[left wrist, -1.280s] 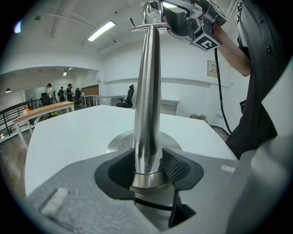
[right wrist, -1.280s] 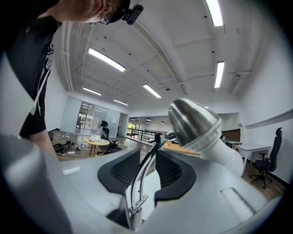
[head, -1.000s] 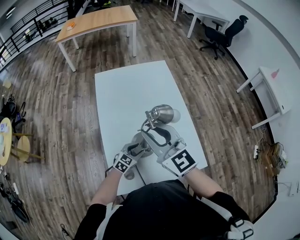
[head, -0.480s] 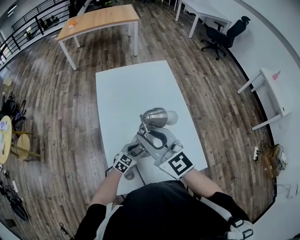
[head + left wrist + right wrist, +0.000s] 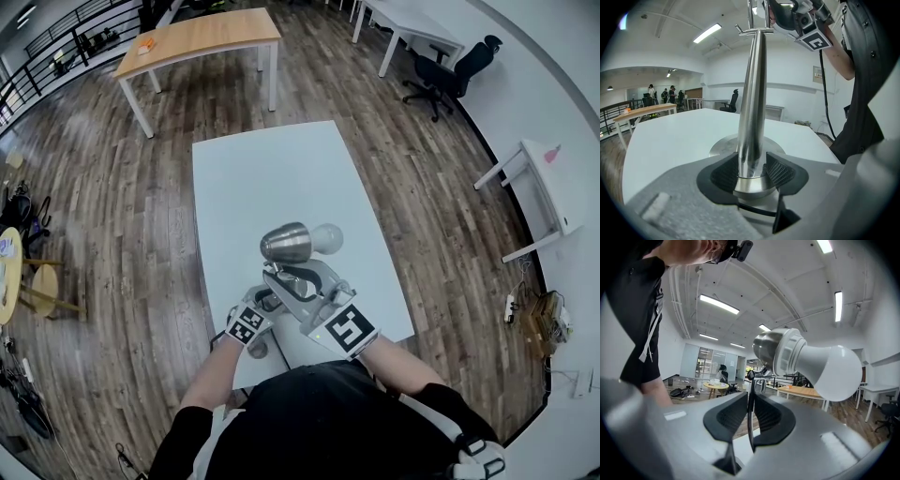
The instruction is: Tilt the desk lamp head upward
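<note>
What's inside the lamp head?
A white bulb sits in a white collar and sticks well out of the metal lamp head. Whatever holds the collar deeper inside is covered by the metal shell.

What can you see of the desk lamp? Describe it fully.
The desk lamp is brushed silver metal: a round base on the white table, a tapered upright stem, and a domed head with a white collar and white bulb, lying roughly level. The left gripper clamps the stem just above the base; the right gripper, whose jaws have just been closing, pinches a thin rod by the head.
</note>
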The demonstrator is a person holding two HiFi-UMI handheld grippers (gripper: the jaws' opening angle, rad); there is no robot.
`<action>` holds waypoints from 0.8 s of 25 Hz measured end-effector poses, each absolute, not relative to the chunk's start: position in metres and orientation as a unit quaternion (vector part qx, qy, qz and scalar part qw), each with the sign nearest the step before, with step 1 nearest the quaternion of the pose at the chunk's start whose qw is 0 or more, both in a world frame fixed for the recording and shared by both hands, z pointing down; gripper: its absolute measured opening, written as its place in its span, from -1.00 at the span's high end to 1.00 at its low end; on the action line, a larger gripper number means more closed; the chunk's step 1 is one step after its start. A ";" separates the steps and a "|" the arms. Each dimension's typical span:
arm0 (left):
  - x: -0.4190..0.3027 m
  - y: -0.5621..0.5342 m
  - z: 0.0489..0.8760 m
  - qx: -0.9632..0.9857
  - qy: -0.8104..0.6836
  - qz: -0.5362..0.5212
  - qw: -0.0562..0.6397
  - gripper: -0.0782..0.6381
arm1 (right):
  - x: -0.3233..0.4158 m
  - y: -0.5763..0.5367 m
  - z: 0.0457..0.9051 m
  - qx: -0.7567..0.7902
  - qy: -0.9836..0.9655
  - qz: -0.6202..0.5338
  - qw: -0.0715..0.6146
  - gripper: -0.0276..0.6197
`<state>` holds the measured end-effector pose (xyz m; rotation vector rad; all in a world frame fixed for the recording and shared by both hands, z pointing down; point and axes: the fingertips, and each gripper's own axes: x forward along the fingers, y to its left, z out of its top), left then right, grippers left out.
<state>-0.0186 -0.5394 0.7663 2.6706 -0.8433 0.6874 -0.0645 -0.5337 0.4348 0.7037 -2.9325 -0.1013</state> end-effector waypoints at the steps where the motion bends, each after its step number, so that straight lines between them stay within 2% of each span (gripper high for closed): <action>1: -0.018 -0.540 0.766 0.918 -0.289 0.239 0.128 0.25 | -0.065 -0.534 0.435 0.233 -0.970 -0.035 0.064 0.77; 11: -0.018 -0.543 0.766 0.917 -0.290 0.228 0.149 0.25 | -0.039 -0.533 0.448 0.300 -0.951 -0.005 0.070 0.68; 17: -0.022 -0.546 0.762 0.913 -0.306 0.221 0.158 0.25 | 0.012 -0.524 0.453 0.372 -0.926 -0.003 0.059 0.71; 20: -0.023 -0.552 0.763 0.903 -0.318 0.217 0.193 0.25 | 0.030 -0.516 0.453 0.389 -0.920 0.000 0.051 0.74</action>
